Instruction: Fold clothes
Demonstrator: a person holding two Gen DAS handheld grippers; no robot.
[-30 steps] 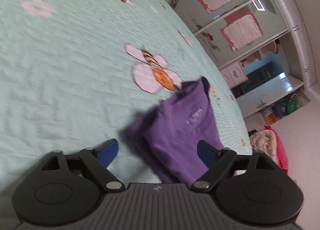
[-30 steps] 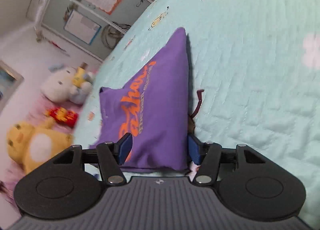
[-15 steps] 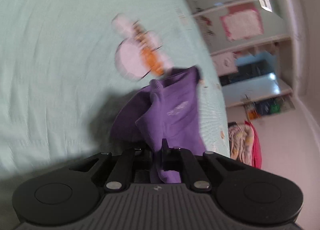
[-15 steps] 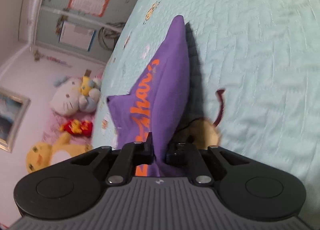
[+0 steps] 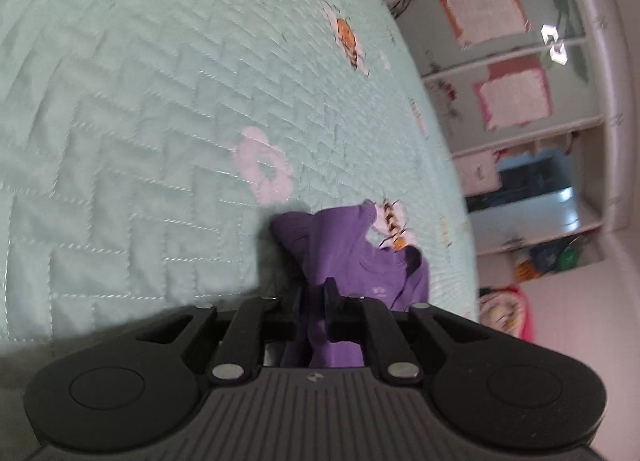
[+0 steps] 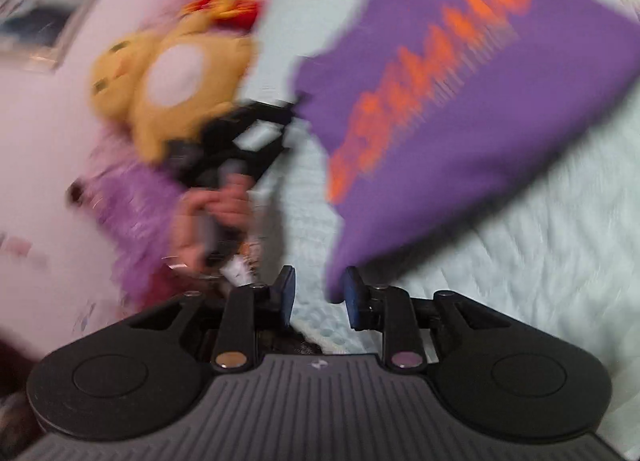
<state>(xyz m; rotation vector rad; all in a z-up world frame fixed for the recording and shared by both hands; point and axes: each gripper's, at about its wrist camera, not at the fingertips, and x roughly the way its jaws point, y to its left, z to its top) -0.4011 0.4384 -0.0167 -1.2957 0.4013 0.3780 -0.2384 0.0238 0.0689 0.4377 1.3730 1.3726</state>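
A purple shirt (image 5: 344, 253) with orange lettering is the garment in hand. My left gripper (image 5: 315, 301) is shut on a bunched fold of it just above the mint bedspread (image 5: 140, 101). In the right wrist view the shirt (image 6: 460, 101) hangs spread out and blurred over the bed. Its upper left edge is pinched by the left gripper (image 6: 294, 109), which a hand (image 6: 216, 213) holds. My right gripper (image 6: 319, 293) is open, and bedspread shows between its blue pads (image 6: 287, 293). The shirt's lower corner hangs just by the right-hand pad.
Plush toys, one of them yellow (image 6: 168, 77), and a fluffy purple thing (image 6: 132, 205) lie at the bed's far side. A wardrobe with pink panels (image 5: 500, 97) stands beyond the bed. A heap of fabric (image 5: 504, 313) lies on the floor near it.
The right gripper, shut on the shirt half a second ago, has opened and let go. The left gripper keeps its hold and has moved; the shirt now hangs from it.
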